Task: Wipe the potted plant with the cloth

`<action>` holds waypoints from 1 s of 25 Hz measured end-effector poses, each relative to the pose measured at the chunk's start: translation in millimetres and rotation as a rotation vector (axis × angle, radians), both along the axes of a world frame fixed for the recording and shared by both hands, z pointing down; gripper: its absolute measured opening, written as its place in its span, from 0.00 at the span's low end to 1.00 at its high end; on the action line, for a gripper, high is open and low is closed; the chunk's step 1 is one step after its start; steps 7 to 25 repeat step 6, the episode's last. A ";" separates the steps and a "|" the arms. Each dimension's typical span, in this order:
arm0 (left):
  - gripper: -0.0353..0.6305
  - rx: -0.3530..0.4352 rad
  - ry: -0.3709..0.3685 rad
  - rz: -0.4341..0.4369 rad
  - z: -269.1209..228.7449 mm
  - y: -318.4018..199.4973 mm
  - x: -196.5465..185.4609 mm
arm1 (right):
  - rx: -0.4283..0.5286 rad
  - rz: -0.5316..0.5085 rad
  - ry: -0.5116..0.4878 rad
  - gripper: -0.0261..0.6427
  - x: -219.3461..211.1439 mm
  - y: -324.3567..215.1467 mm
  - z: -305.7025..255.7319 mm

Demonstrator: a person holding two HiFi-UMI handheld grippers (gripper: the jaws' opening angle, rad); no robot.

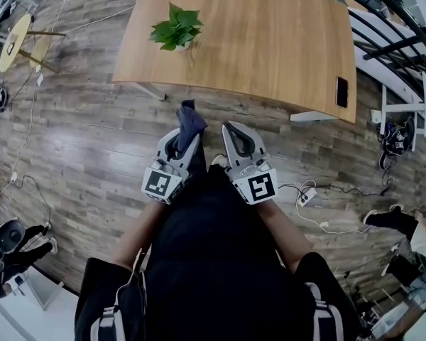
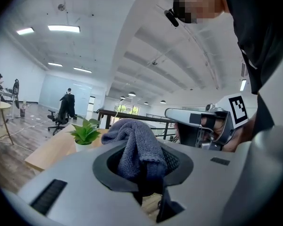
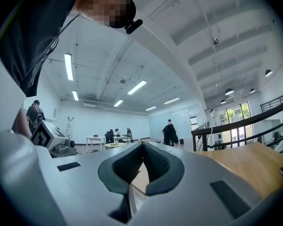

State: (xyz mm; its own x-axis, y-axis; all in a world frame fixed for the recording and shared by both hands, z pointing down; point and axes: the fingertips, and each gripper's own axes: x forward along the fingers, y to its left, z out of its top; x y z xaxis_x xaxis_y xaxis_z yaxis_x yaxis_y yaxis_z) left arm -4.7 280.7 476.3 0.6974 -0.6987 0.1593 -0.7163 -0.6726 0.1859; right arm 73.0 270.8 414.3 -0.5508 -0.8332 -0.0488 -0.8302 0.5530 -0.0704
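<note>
I see a wood-plank floor (image 1: 78, 148) around a wooden bench (image 1: 270, 41), a black railing (image 1: 394, 30) to its right, a small round table (image 1: 13, 42) at the left, and strip lights (image 2: 63, 28) glowing on a white ceiling (image 3: 179, 46).

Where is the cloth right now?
In the head view the cloth is pinched in the left gripper, left of centre, over the floor just short of the table.

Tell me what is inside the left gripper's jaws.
A dark grey-blue cloth is clamped in the left gripper, bunching up above the jaws. Its folds cover the inside of the jaws, so the pinched part cannot be seen.
</note>
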 end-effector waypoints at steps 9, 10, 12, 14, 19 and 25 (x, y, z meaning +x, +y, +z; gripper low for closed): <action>0.22 0.033 -0.020 0.009 -15.9 9.3 -8.6 | 0.031 0.003 0.028 0.07 -10.8 9.9 -14.0; 0.22 0.033 -0.020 0.009 -15.9 9.3 -8.6 | 0.031 0.003 0.028 0.07 -10.8 9.9 -14.0; 0.22 0.033 -0.020 0.009 -15.9 9.3 -8.6 | 0.031 0.003 0.028 0.07 -10.8 9.9 -14.0; 0.22 0.033 -0.020 0.009 -15.9 9.3 -8.6 | 0.031 0.003 0.028 0.07 -10.8 9.9 -14.0; 0.22 0.033 -0.020 0.009 -15.9 9.3 -8.6 | 0.031 0.003 0.028 0.07 -10.8 9.9 -14.0; 0.22 0.033 -0.020 0.009 -15.9 9.3 -8.6 | 0.031 0.003 0.028 0.07 -10.8 9.9 -14.0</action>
